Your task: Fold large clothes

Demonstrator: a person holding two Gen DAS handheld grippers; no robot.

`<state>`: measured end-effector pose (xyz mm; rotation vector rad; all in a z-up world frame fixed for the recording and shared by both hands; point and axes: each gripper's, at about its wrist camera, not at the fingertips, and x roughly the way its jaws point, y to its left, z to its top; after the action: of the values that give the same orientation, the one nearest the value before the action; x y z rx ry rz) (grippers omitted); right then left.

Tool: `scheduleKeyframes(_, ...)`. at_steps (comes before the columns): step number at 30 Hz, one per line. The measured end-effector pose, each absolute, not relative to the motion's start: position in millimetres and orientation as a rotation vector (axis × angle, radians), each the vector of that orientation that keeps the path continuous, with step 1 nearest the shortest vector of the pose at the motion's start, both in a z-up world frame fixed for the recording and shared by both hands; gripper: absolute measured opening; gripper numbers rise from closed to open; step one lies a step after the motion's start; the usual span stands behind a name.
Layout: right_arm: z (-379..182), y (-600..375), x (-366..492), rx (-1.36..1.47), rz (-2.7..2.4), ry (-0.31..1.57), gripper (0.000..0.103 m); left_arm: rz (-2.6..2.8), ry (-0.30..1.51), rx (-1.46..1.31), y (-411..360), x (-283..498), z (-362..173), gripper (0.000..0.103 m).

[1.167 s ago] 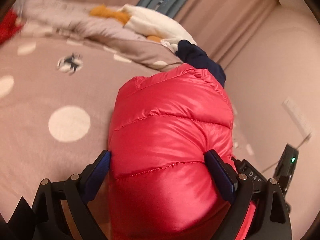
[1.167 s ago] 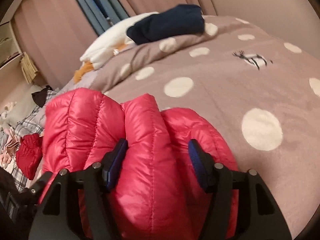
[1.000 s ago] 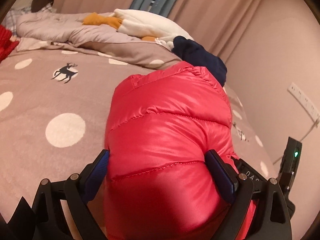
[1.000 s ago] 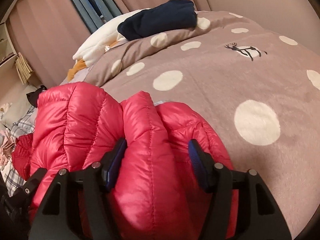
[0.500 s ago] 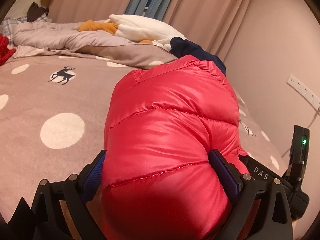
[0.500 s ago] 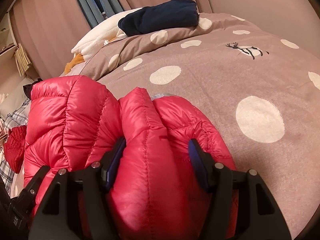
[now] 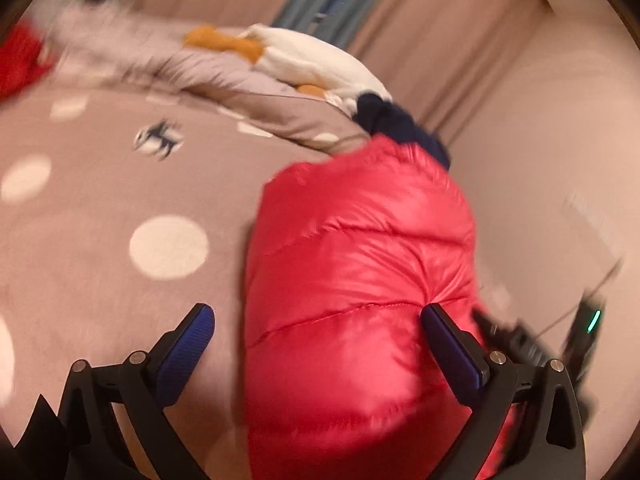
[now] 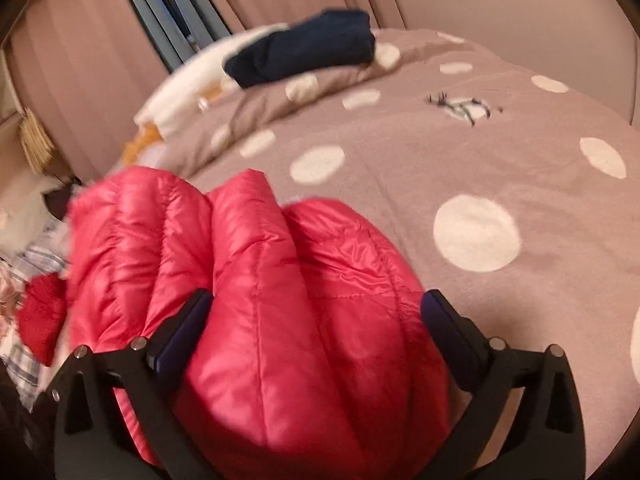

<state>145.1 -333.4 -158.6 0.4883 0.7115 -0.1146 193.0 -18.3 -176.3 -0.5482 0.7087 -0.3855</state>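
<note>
Both grippers' jaws have just spread, left gripper (image 7: 318, 330) and right gripper (image 8: 316, 320) releasing the glossy quilted jacket (image 7: 360, 280) (puffy, red).

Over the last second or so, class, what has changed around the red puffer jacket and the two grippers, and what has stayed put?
Both grippers have just been opening. The right gripper let go of the red puffer jacket, its jaws now wide with the folded bundle loose between them. The left gripper slid left, so its left pad stands clear of the jacket. Unchanged: the jacket lies folded on the polka-dot bedspread, and the navy garment rests behind.
</note>
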Motion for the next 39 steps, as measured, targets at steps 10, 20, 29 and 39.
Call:
scheduleKeyframes(10,-175,-388,108,0.979,0.026,0.718,0.103,-0.430,0.881,-0.835,20,198,-213,0.102)
scheduleKeyframes(20,-216,-358,124,1.319,0.331,0.794,0.103,-0.727,1.015,-0.994,4,215,-240,0.102)
scheduleKeyframes(29,-220,-334,146,1.289,0.440,0.834,0.089,-0.817,1.025,-0.954,-19,227,-246,0.102)
scheduleKeyframes(39,-218,-340,140,1.283,0.436,0.747,0.065,-0.646,0.893,-0.805,-45,198,-214,0.099)
